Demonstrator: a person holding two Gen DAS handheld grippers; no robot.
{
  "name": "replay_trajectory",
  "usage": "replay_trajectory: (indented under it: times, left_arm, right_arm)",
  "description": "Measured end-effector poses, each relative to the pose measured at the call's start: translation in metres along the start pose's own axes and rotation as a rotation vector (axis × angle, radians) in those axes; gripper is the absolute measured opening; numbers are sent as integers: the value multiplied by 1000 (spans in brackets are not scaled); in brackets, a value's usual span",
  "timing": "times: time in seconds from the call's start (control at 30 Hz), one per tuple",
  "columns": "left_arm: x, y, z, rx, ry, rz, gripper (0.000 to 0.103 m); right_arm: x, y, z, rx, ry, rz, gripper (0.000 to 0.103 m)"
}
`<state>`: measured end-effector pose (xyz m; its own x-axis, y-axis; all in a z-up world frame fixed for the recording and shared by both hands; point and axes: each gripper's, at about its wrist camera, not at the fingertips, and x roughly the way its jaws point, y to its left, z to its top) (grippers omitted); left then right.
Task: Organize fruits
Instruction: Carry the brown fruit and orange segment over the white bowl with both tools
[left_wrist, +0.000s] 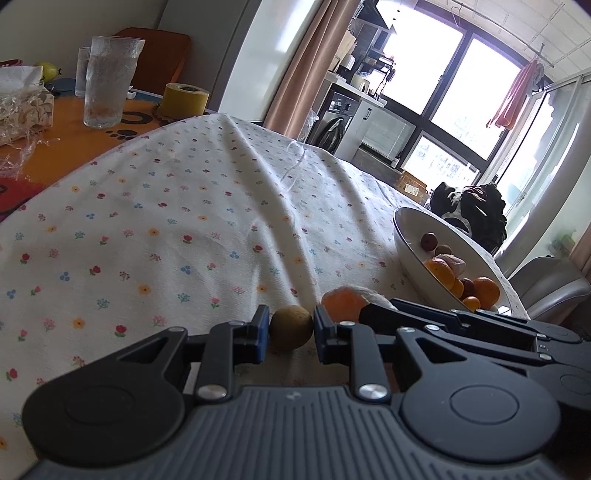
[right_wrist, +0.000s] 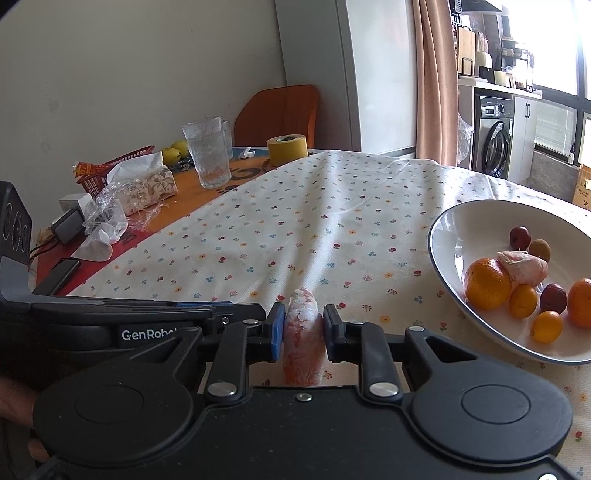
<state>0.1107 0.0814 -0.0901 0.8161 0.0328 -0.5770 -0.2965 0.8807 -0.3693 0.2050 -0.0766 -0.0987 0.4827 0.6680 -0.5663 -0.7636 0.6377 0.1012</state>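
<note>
Floral tablecloth (right_wrist: 295, 221), window-lit dining table. My left gripper (left_wrist: 291, 328) clamps small brown longan (left_wrist: 291, 327); my right gripper (right_wrist: 303, 328) clamps peeled citrus segment (right_wrist: 303, 332), both low over cloth. White bowl (right_wrist: 454, 229) nearby already holds oranges, kumquats, likely destination.

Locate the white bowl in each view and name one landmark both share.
Left wrist: the white bowl sits at right of centre, seen edge-on, beyond the right hand-held gripper.
Right wrist: the bowl fills the right edge, fruit inside.
Shared landmark: the yellow tape roll.
</note>
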Motion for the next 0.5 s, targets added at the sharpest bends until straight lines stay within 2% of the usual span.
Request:
replay_trajectory:
  times: [0.2, 0.5]
  left_arm:
    - [-1, 4, 2, -5, -4, 18, 23]
    - [-3, -1, 4, 8, -8, 12, 23]
  right_arm:
    - [5, -2, -3, 20, 9, 36, 24]
    - [-2, -6, 0, 24, -17, 9, 21]
